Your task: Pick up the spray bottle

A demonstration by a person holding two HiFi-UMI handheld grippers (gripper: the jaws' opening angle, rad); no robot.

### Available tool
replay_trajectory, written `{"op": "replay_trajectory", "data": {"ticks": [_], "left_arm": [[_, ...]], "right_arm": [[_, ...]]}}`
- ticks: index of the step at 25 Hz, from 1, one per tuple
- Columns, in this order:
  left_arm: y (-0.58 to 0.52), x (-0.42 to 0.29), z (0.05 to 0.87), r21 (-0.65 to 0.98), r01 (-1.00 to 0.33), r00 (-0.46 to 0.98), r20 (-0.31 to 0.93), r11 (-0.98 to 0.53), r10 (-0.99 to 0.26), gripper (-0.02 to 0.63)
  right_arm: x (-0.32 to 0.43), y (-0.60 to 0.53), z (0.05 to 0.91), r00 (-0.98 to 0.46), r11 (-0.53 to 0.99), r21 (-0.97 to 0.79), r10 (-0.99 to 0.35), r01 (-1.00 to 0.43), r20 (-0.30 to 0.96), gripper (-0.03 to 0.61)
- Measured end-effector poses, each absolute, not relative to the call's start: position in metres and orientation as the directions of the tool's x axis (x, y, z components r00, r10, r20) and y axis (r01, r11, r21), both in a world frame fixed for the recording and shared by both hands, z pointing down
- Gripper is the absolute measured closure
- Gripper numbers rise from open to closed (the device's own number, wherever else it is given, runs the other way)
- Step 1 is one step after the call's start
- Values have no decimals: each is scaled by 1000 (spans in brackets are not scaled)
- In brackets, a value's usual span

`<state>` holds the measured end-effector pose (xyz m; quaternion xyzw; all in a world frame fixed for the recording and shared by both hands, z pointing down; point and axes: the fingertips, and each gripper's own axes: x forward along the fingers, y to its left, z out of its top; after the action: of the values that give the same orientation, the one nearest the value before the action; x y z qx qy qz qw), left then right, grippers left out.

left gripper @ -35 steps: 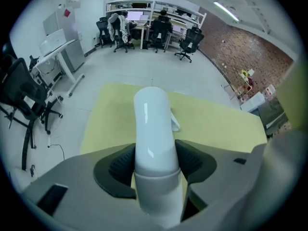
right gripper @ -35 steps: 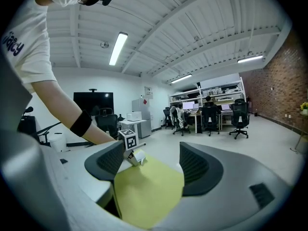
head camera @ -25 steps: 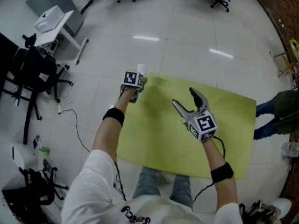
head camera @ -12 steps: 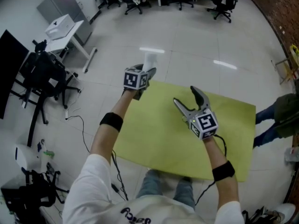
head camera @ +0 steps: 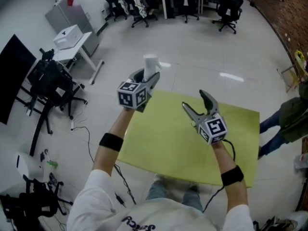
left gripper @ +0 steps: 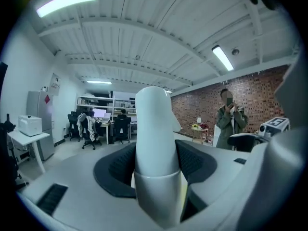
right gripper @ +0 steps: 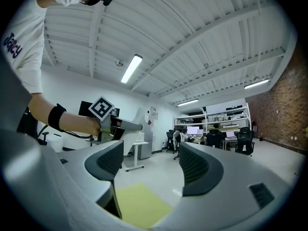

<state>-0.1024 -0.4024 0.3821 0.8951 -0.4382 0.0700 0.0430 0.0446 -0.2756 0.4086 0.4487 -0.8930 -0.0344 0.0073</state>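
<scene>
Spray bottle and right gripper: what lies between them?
Nothing: in the head view the stretch between the spray bottle and the right gripper is bare, only floor and yellow mat below.

The spray bottle (head camera: pixel 151 65) sits between the left gripper's (head camera: pixel 147 79) jaws, seemingly above the mat's (head camera: pixel 163 143) far left corner; the right gripper (head camera: pixel 194 100) hangs rightward, over the mat.

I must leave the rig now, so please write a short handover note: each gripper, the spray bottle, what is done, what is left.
Left gripper: shut on the spray bottle, jaws pressing its white body.
Right gripper: open, empty, above the yellow mat.
Done: the bottle is picked up, in the air, off the mat.
To do: probably nothing more than keeping the grip firm.
</scene>
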Motion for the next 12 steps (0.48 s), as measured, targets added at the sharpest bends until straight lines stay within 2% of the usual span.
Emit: {"op": "replay_trajectory", "data": {"ticks": [4, 12], "left_arm": [[-365, -106, 359, 20, -797, 602, 99, -604, -792, 352], [-292, -115, 361, 8, -822, 568, 63, -569, -821, 351]], "right_arm": [[57, -257, 390, -574, 570, 75, -816, -818, -64, 204], [99, -216, 366, -505, 503, 56, -851, -863, -142, 204]]}}
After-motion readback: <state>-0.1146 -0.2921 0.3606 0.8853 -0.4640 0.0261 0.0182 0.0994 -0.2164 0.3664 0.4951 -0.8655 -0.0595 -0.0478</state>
